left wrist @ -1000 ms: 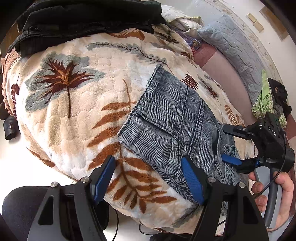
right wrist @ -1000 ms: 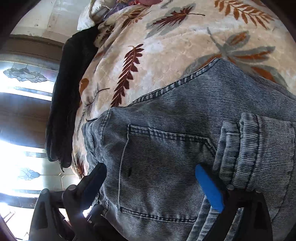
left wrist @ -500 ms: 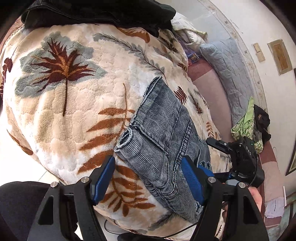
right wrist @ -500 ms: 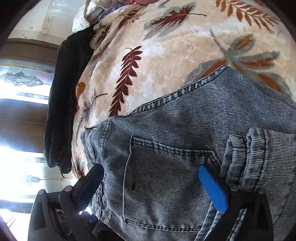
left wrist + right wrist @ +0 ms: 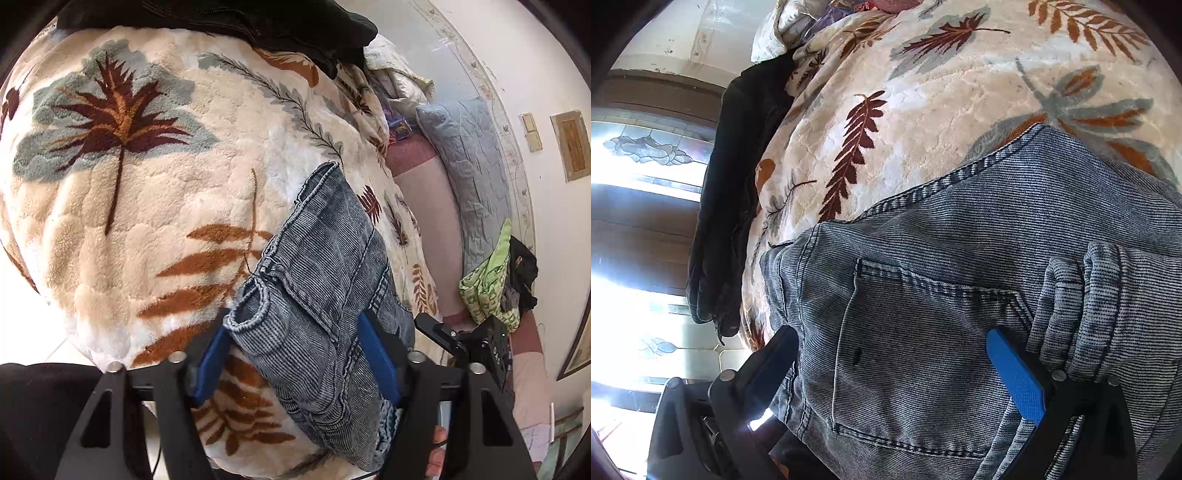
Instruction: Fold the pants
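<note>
Grey-blue denim pants [image 5: 325, 280] lie folded in a thick bundle on a leaf-patterned blanket [image 5: 147, 192], near its front edge. My left gripper [image 5: 299, 354] is open, its blue pads on either side of the bundle's near end with the hem roll between them. My right gripper [image 5: 894, 362] is open, straddling the back pocket area of the pants [image 5: 923, 332]. The right gripper also shows in the left wrist view [image 5: 476, 343], beside the pants' right side.
Black clothing [image 5: 221, 18] lies along the blanket's far edge, also in the right wrist view [image 5: 738, 184]. A grey quilted pillow [image 5: 465, 166] and green cloth [image 5: 487, 280] lie on a pink surface to the right. A bright window [image 5: 635, 221] is at left.
The left gripper has moved forward over the pants, so the bundle's end now sits between its pads. The right gripper shifted slightly; both stayed open.
</note>
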A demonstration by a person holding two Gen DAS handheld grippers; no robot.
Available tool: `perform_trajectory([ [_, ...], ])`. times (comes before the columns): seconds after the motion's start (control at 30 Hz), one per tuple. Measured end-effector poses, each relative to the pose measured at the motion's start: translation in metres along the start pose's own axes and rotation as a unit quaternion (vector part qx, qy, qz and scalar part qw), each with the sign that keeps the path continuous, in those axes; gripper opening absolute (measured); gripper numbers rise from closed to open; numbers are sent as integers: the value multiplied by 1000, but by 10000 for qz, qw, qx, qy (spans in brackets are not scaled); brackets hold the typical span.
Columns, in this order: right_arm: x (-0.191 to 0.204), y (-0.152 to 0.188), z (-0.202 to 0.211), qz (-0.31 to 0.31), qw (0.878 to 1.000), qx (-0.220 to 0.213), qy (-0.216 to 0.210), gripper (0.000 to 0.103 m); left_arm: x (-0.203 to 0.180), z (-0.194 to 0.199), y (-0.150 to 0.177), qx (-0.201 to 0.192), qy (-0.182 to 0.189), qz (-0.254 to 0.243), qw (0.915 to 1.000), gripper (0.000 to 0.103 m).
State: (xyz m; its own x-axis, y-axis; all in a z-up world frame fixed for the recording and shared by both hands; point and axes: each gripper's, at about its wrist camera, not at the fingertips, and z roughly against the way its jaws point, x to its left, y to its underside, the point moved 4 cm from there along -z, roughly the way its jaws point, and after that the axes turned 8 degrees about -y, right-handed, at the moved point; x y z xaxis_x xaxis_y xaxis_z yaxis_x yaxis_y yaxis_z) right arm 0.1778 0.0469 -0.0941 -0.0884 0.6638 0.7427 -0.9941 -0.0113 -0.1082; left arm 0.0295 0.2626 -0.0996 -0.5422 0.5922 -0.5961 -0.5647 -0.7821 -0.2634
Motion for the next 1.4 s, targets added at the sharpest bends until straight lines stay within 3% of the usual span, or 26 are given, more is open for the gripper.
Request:
perform_trajectory([
  [0.03,0,0,0,7,10000,-5,-15,103,-1,-2,0,-2,-180,-129,9998,23],
  [0.13,-1,0,0,-12,10000,0,-42,103,-5,-2,2,-56,-242,-265,9993,13],
  [0.4,-11,-7,9,-585,9975,-45,-397,103,-46,27,8,-633,-502,-1214,9893,12],
  [0.57,3,-15,24,-633,9959,-174,-622,103,-54,28,11,-710,-647,-1419,9852,12],
  [0.67,-7,-26,13,-536,9983,-205,-53,103,-53,27,11,-705,-724,-1394,9851,12],
  [0.73,-20,-29,-3,-649,9979,-53,-7,103,-54,26,13,-683,-764,-1413,9846,12],
  [0.83,-5,-26,8,-503,9987,-49,-88,103,-54,27,13,-699,-869,-1492,9825,12],
  [1.17,-4,44,76,212,9988,-184,-409,103,-74,37,23,-848,-989,-1760,9757,12],
  [1.4,-42,73,148,335,9925,-1071,-479,103,-122,53,44,-1158,-977,-2316,9609,12],
])
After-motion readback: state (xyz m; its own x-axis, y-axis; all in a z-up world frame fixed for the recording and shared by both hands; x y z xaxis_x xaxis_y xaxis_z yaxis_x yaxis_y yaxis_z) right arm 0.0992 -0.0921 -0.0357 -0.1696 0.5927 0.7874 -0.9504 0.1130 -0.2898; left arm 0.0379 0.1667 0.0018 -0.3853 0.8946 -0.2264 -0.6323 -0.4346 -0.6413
